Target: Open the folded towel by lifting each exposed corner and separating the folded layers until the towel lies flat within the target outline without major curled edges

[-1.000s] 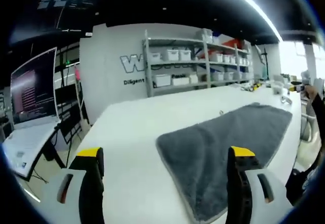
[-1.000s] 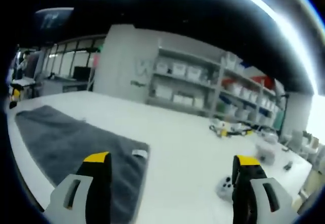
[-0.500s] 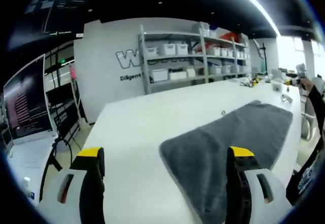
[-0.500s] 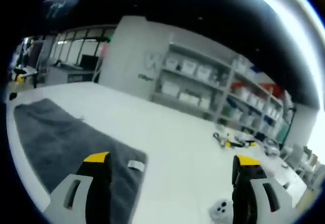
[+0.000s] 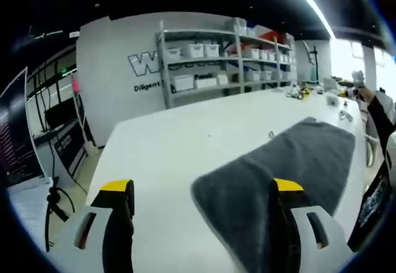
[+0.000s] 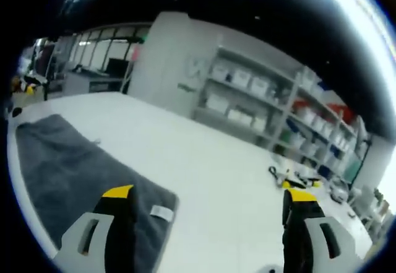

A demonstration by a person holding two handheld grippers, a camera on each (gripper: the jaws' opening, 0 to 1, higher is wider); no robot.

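Observation:
A dark grey towel [image 5: 278, 171] lies spread on the white table [image 5: 173, 149], reaching from near my left gripper toward the far right. My left gripper [image 5: 202, 189] is open above the towel's near rounded corner, its right jaw over the cloth and its left jaw over bare table. In the right gripper view the same towel [image 6: 68, 174] lies at the left, with a small white label [image 6: 162, 212] at its near corner. My right gripper [image 6: 209, 194] is open; its left jaw stands over that corner, its right jaw over bare table.
Grey shelving with white bins [image 5: 223, 62] stands behind the table against a white wall. Small items [image 6: 291, 177] lie on the far table. A person's sleeve [image 5: 380, 124] shows at the right edge. A stand [image 5: 55, 199] is on the floor left of the table.
Both views have shifted with the hands: the left one has turned away from the laptop, the right one has tilted and lost the white object near its right jaw. The towel lies as before.

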